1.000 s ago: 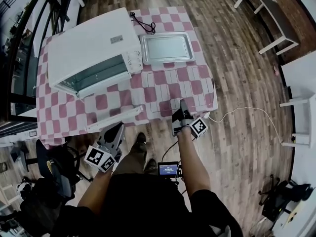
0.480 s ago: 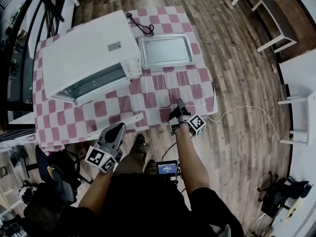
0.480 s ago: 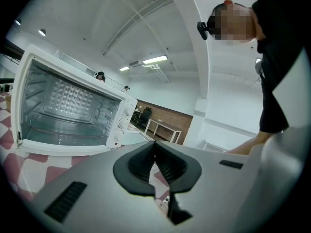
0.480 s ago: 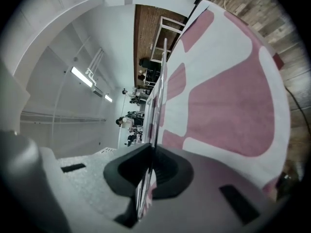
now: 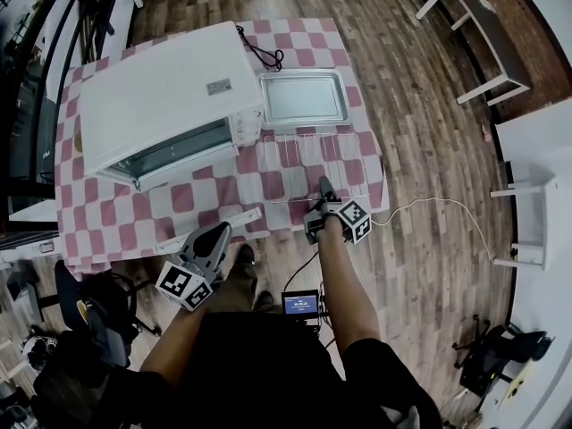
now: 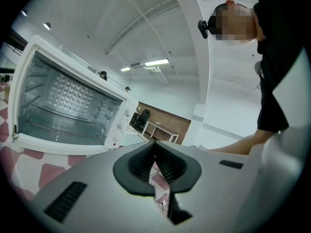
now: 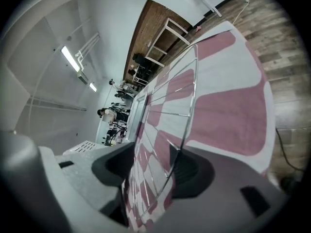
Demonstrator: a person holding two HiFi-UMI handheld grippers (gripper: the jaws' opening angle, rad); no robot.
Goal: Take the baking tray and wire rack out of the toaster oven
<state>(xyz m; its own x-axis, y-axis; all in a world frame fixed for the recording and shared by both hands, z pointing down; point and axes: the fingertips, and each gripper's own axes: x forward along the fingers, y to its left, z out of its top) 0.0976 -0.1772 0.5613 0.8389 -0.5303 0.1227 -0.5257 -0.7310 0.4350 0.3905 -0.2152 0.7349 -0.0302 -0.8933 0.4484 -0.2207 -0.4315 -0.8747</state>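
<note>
One baking tray (image 5: 302,97); one wire rack (image 5: 318,153) (seemingly flat) between opening jaws of right gripper (image 5: 323,187); left gripper (image 5: 216,235) clenched, empty.

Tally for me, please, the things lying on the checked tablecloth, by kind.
Oven: 1
Tray: 1
Rack: 1
Cord: 1
Total: 4

At the upper left stands a boxy white toaster oven (image 5: 165,88) on a pink-and-white checked tablecloth (image 5: 183,197). To its right lies a flat silver metal baking tray (image 5: 302,97), below that a thin silver wire rack (image 5: 322,164), and all round is brown wood-plank floor (image 5: 429,105).
</note>
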